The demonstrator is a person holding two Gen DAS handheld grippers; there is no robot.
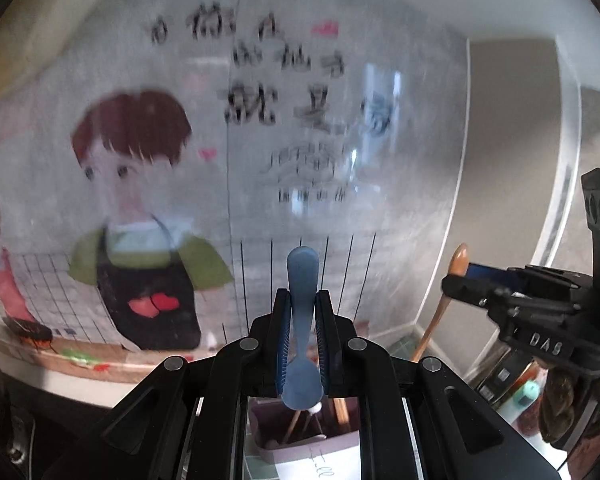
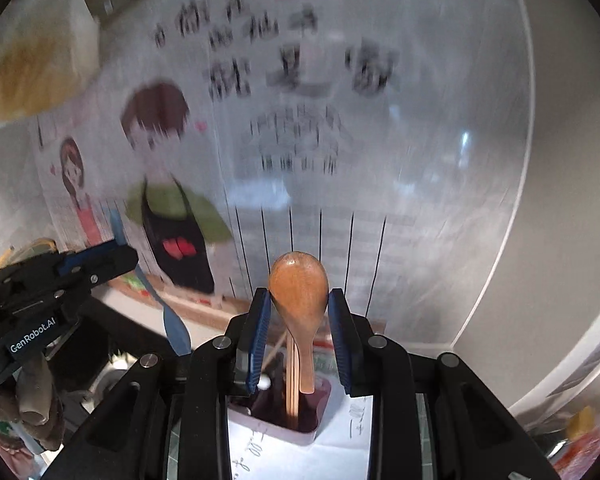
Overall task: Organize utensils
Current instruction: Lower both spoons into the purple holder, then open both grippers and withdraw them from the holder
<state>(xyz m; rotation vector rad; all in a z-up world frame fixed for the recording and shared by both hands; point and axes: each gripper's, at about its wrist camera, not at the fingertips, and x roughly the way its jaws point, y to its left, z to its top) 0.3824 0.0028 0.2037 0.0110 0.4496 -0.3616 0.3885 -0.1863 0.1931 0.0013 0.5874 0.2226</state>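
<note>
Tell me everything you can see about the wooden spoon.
The wooden spoon is warm brown, smooth wood, with an oval bowl and a slim handle. The right claw is shut on it, its blue ribbed pads pressing the sides of the bowl. It is held upright, bowl up, handle hanging down over the pink utensil holder below. The left view shows it from the side in that claw.
</note>
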